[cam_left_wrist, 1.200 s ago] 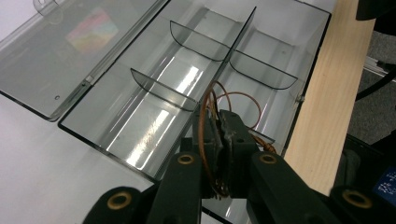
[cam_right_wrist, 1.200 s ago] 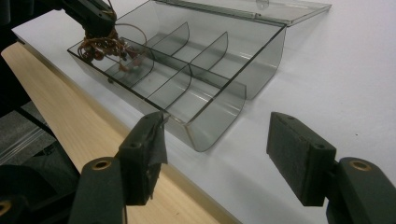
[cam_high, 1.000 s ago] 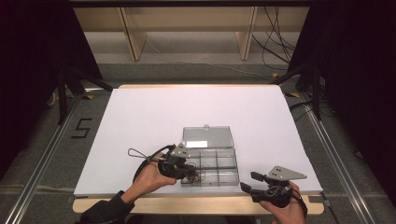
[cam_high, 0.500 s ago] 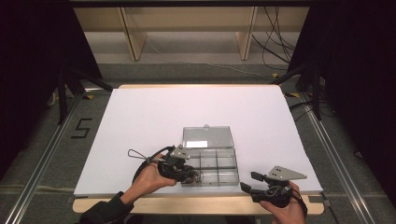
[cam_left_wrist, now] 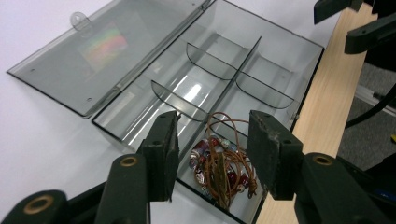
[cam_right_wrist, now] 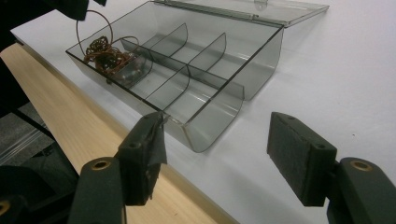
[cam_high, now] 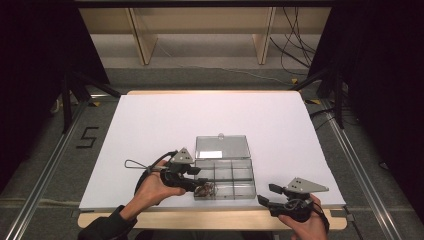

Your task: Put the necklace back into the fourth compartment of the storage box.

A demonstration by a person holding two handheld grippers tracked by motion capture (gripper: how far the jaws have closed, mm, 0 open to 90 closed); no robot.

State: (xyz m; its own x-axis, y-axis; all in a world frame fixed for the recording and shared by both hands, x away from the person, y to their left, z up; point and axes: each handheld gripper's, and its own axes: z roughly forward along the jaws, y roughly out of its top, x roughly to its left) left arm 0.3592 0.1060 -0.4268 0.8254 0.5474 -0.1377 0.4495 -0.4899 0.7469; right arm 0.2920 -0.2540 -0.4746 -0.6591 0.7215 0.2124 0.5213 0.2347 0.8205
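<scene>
**Open divider box, beaded cord in its near-left compartment**

Clear smoke-grey plastic box (cam_high: 225,177) sits on the white tabletop (cam_high: 150,130), close to the near edge, between the two hands. Hinged lid (cam_high: 222,146) lies flat open on the far side; it carries a small iridescent label (cam_left_wrist: 105,45) and a hang tab (cam_left_wrist: 80,19) on its outer edge. One long partition runs the length of the tray, with short curved dividers (cam_left_wrist: 180,100) branching off each side.

Contents: a tangle of brown cord strung with mixed beads (cam_left_wrist: 222,165), some red, some pale or metallic. It lies in the corner compartment nearest the left hand (cam_high: 152,187). In the right gripper view a loop of the cord (cam_right_wrist: 91,32) stands up above the box rim. The other compartments look bare.

Left tool (cam_left_wrist: 212,154): jaws spread, one on each side of the bead bundle and above it, gripping nothing; whether the pads touch the box wall cannot be told.

Right tool (cam_right_wrist: 219,156): jaws wide apart, holding nothing, near the table's wooden front edge (cam_right_wrist: 60,98), just off the box's right end and pointed toward it.
</scene>
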